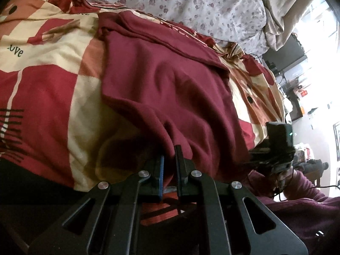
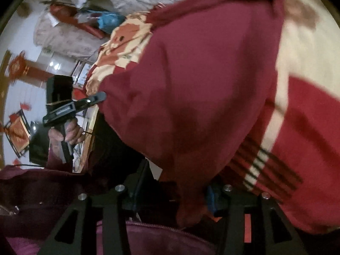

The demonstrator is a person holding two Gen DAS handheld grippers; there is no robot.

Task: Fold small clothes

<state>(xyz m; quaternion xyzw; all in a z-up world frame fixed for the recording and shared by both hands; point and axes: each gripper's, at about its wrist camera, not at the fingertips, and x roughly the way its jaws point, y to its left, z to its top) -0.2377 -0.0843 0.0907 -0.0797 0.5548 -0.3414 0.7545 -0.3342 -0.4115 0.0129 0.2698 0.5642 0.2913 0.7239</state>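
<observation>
A dark red sweatshirt point(image 1: 165, 80) lies spread on a patterned bedspread point(image 1: 48, 89). My left gripper point(image 1: 170, 159) is shut on the sweatshirt's near edge, the cloth bunched between the fingers. In the right wrist view the same sweatshirt point(image 2: 201, 89) fills the middle. My right gripper point(image 2: 180, 191) has its jaws apart, with a corner of the red cloth hanging down between them; its fingers are in shadow and mostly hidden. The left gripper also shows in the right wrist view point(image 2: 99, 96), held in a hand, its tips at the garment's far edge.
The bedspread is red, cream and orange, with black stripes point(image 2: 267, 174). A floral sheet point(image 1: 191, 2) and a beige pillow point(image 1: 282, 10) lie at the bed's far side. The right gripper's body shows at the bed edge point(image 1: 278, 140). Room furniture stands beyond.
</observation>
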